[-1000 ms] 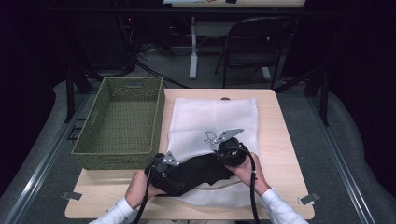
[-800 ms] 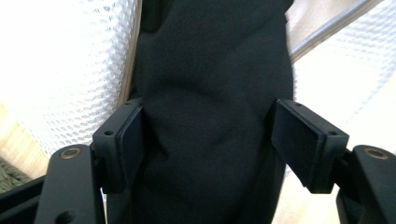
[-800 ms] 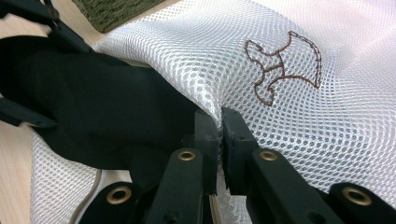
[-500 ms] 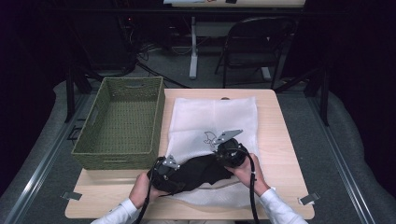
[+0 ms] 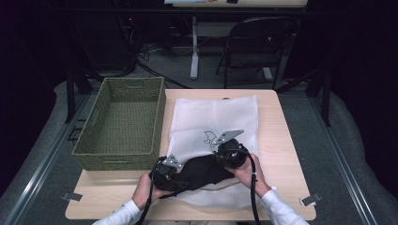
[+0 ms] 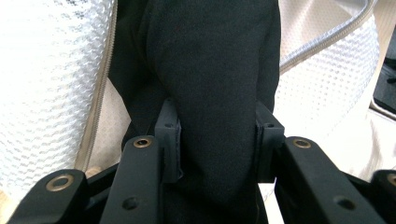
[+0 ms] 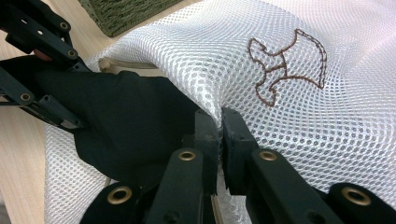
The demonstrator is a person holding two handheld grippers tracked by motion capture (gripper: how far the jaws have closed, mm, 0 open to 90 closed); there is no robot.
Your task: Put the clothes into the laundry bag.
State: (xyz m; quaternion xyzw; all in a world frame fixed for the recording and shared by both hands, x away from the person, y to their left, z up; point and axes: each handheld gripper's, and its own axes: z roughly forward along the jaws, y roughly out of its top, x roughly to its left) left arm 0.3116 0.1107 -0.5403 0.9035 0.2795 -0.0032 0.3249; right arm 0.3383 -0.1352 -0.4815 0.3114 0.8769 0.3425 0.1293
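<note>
Gripping a bunched black cloth (image 6: 210,84), left gripper (image 6: 217,135) has just been closing; its pads press the fold at the mesh bag's (image 7: 299,116) mouth. Right gripper (image 7: 219,135) pinches the bag's top layer tight. Risk: cloth snags the zipper edge (image 6: 100,98), or mesh slips free. Basket (image 5: 124,122) beyond.

1. In the high view the table (image 5: 281,136) is well lit from above, and the room behind it is very dark.
2. That view looks a bit soft and grainy, so small things are hard to see.
3. Light shadows lie under the hands and beside the basket (image 5: 123,123).
4. In the left gripper view the white bag (image 6: 51,74) glows very bright, almost washed out, and the black cloth (image 6: 215,79) shows little detail.
5. The right gripper view is sharp on the mesh but blurry at its near black jaws.
</note>
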